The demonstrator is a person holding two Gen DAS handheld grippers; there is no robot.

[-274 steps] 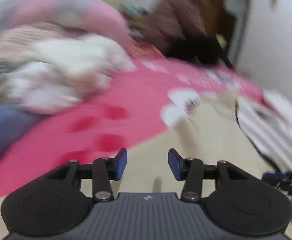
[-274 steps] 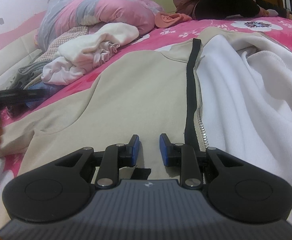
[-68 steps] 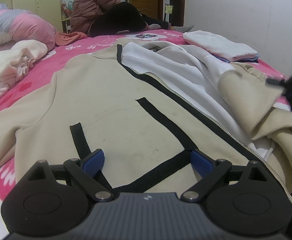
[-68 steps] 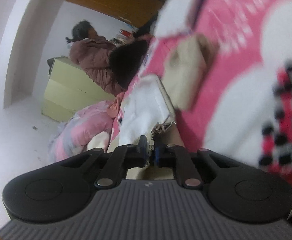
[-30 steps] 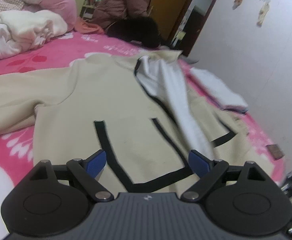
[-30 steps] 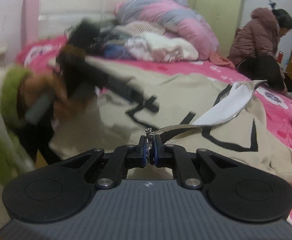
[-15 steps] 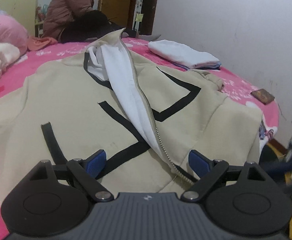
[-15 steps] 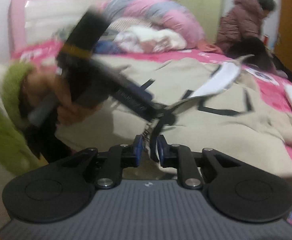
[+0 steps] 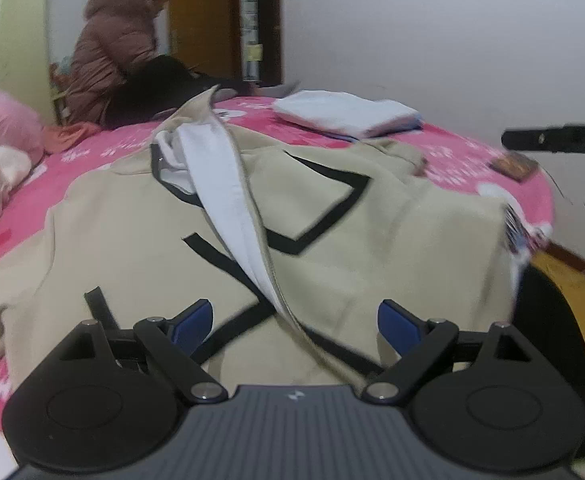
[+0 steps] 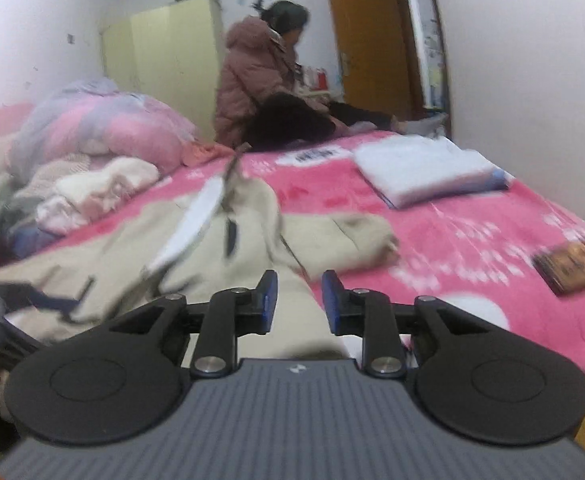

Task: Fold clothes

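Beige zip jacket [image 9: 140, 240] spread flat across pink bedspread [image 9: 472, 160], front up, black line trim, right front panel lying over left with white lining [image 9: 220, 184] showing along the zipper edge. Hem end at near edge of bed. Left gripper [image 9: 294, 322] over hem, jaws spread wide, zipper edge between them, pads not touching fabric. Right gripper [image 10: 298, 300] jaws just been opening, now slightly apart, nothing pinched; jacket fabric below and beyond. Folded white stack [image 10: 424, 172] farther up bed near wall. Dark booklet [image 10: 572, 264] at right edge. Unfolded clothes pile [image 10: 92, 192] left. Person in pink coat [image 10: 252, 80] seated at far end.
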